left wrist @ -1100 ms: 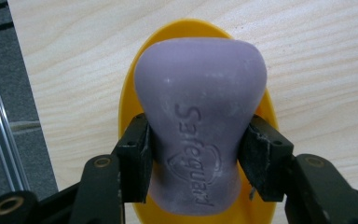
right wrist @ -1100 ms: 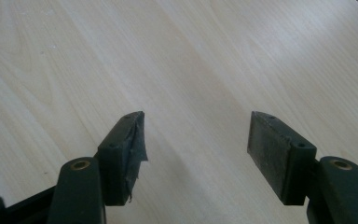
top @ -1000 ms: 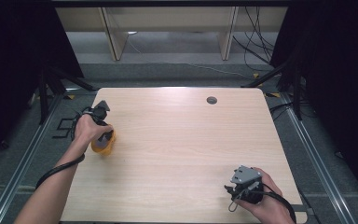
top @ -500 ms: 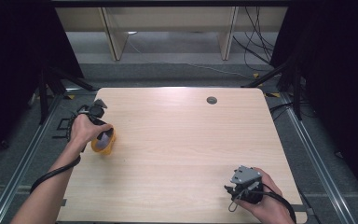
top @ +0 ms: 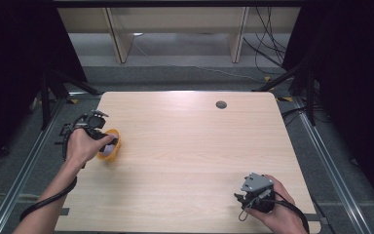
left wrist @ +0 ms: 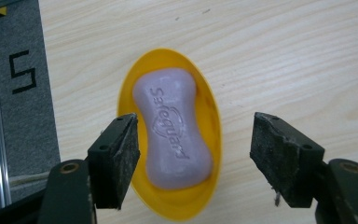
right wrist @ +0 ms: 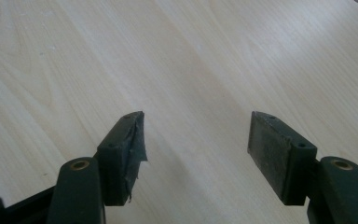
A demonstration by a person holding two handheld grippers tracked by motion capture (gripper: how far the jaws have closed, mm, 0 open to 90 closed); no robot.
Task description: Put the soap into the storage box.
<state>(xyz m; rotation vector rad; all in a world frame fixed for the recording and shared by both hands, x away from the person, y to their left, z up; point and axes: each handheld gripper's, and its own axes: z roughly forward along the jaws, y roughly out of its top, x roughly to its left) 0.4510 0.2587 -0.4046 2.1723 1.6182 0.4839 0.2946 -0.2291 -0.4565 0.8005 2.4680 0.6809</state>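
Soap [left wrist: 173, 127] in yellow dish [left wrist: 211, 112]

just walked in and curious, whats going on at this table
A person works at a wooden table with a gripper in each hand. The left gripper is above a yellow soap dish holding a purple soap bar; its jaws have just opened and grip nothing. The right gripper rests open over bare wood near the table's front right corner.
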